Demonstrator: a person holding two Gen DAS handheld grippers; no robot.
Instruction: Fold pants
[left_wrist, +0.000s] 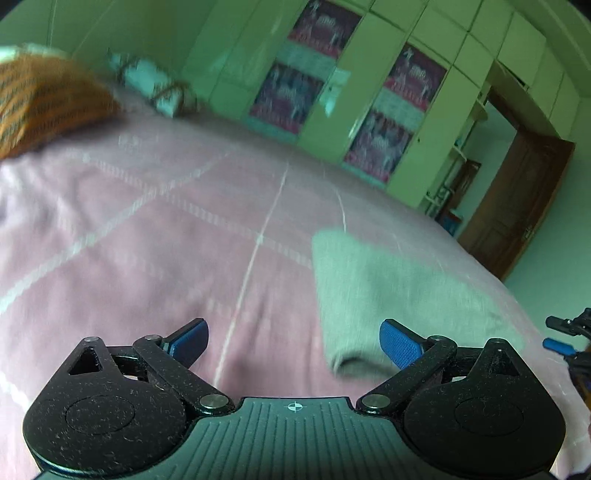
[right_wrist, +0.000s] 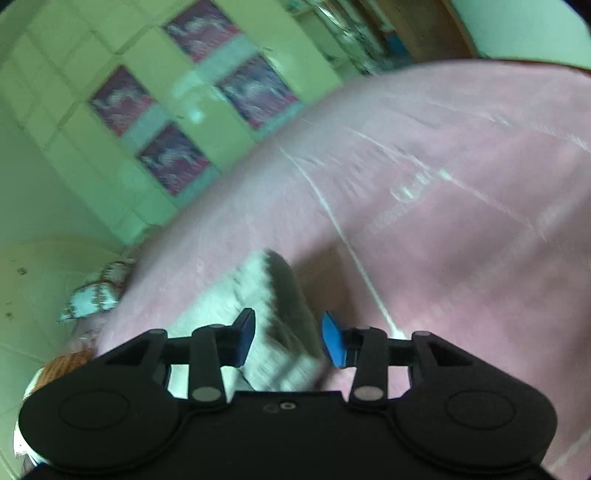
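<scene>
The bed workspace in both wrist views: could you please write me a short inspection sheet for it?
Surface: pink bedspread with pale grid lines.
Job's things: grey pants lying as a compact bundle on the bedspread.
Clutter: orange patterned cushion and a pale patterned pillow at the far side.
Grippers: left gripper open, beside the pants; right gripper open, jaws astride the pants' edge, contact unclear.
Cables: nothing seen.
Surroundings: green wardrobe with posters, brown door.

No lettering is legible; the wardrobe posters (left_wrist: 325, 26) are too blurred.
</scene>
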